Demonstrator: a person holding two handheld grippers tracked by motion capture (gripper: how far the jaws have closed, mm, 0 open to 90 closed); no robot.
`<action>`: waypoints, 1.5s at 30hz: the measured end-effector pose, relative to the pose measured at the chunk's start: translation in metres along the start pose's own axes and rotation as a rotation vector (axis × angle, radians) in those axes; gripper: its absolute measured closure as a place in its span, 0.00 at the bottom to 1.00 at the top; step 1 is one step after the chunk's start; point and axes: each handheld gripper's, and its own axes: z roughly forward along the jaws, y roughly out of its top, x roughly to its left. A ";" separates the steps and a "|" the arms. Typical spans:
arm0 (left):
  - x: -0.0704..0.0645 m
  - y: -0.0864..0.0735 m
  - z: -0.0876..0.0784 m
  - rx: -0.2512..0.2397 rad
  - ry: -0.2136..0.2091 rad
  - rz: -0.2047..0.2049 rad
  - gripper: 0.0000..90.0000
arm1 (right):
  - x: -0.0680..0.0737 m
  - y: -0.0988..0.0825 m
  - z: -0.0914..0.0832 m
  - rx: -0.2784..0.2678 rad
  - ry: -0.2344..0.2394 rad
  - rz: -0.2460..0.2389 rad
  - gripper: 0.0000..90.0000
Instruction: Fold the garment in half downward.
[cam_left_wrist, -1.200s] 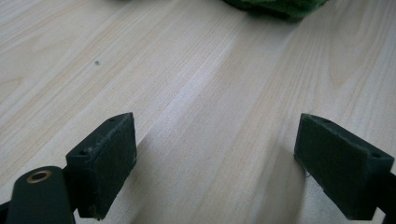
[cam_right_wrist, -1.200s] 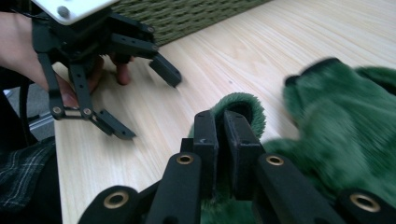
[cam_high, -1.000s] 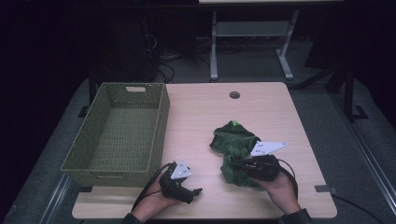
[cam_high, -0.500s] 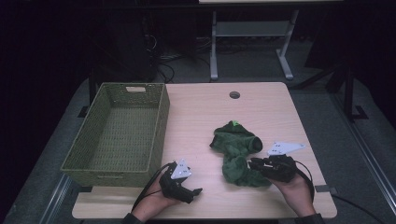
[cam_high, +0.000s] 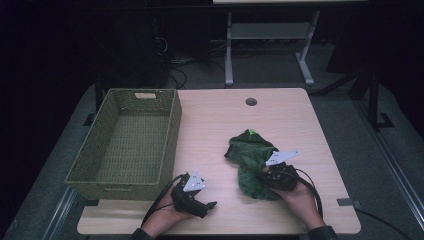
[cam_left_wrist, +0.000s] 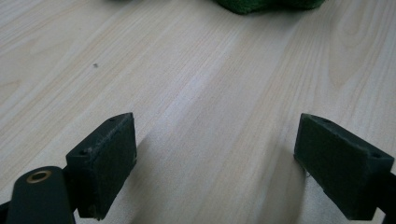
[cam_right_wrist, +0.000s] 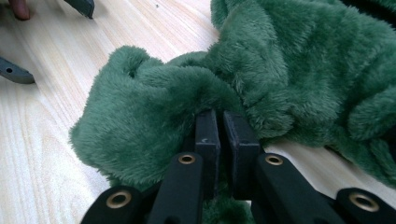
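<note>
Your right gripper (cam_right_wrist: 219, 126) is pinching a fold of the green plush cloth (cam_right_wrist: 289, 70), its jaws having just been closing, and in the right gripper view the two black pads are standing almost together with the fleece bunching up around them. In the high view that right gripper (cam_high: 262, 176) is lying low over the near end of the cloth, with your right hand (cam_high: 300, 197) wrapping its body and the cable looping off toward the desk's right edge. The cloth (cam_high: 248, 152) itself is lying crumpled on the desk (cam_high: 215, 125), right of the middle and toward the near edge, with a small bright green spot showing at its far end. Your left gripper (cam_left_wrist: 215, 158) is holding nothing: in the left gripper view its jaws are standing wide apart over bare wood, with the edge of the cloth lying well ahead of them. In the high view the left gripper (cam_high: 210, 205) is resting by the near edge, in your left hand (cam_high: 167, 217), just beside the near right corner of the woven green basket (cam_high: 170, 130), which is sitting along the desk's left edge.
</note>
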 end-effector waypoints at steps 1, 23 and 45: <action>0.000 0.000 0.000 0.001 0.001 0.000 0.14 | 0.000 0.000 -0.001 -0.003 -0.006 -0.006 0.92; 0.000 0.000 0.000 0.001 0.001 0.000 0.14 | -0.034 -0.060 -0.075 -0.108 -0.071 0.066 0.67; 0.000 0.001 0.001 0.002 0.002 0.001 0.14 | -0.025 -0.103 -0.071 -0.073 -0.003 0.067 0.63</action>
